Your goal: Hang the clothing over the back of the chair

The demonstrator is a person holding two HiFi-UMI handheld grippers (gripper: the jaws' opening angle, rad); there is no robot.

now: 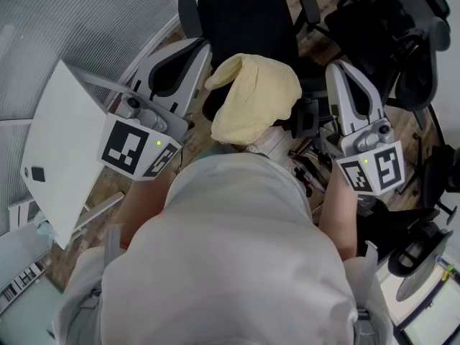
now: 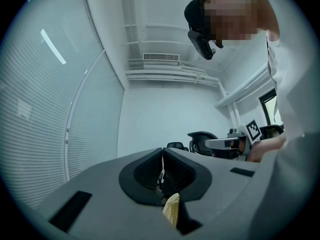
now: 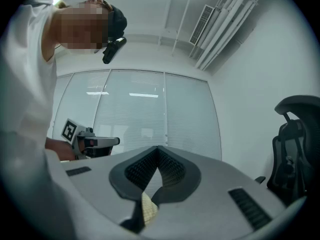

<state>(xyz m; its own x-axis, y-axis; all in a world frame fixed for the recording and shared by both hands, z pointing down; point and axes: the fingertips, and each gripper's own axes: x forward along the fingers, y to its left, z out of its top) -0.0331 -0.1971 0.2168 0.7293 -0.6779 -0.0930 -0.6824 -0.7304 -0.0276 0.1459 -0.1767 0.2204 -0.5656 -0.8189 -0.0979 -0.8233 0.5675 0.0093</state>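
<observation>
**A:** Where was the yellow garment [image 1: 253, 98]?

**B:** In the head view it lay draped on the back of the black chair [image 1: 244, 21], with its long axis running 12 to 6. It sat at 3 o'clock from the left gripper [image 2: 162, 150] and 9 o'clock from the right gripper [image 3: 157, 148], about equally near both.

**A:** Was either one gripping it?

**B:** No. Both were clenched, with nothing between the pads.

**A:** Any writing?

**B:** None I could read, only square markers [image 1: 131, 147].
</observation>
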